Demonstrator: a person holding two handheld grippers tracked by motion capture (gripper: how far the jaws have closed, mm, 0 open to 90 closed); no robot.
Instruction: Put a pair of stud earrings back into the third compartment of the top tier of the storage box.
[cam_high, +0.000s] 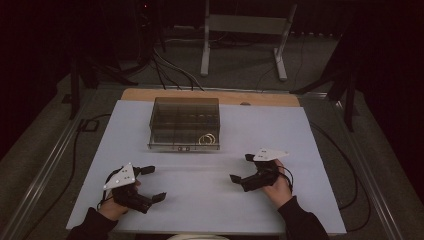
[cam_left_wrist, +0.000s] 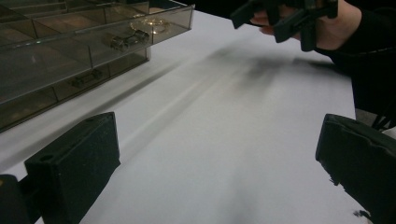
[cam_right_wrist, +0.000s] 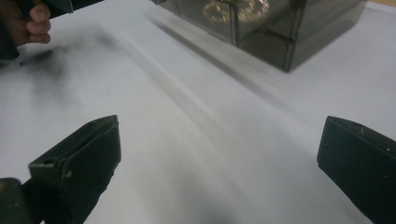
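A smoky see-through box (cam_high: 185, 122) with several compartments stands at the back middle of the white sheet; gold rings (cam_high: 208, 138) lie in its front right compartment. My left gripper (cam_high: 151, 183) rests low at the front left, open and holding nothing. My right gripper (cam_high: 241, 168) hovers at the front right, also open and holding nothing. In the left gripper view the box (cam_left_wrist: 70, 51) is at the upper left and the other gripper (cam_left_wrist: 285, 18) at the top. The right gripper view has the box (cam_right_wrist: 280, 28) at the top with the gold rings (cam_right_wrist: 236, 9) inside.
The white sheet (cam_high: 210, 200) covers a wooden tabletop (cam_high: 150, 94). Cables (cam_high: 170, 70) and metal stand legs (cam_high: 205, 45) lie on the floor behind. A metal rail (cam_high: 45, 165) runs along the left side.
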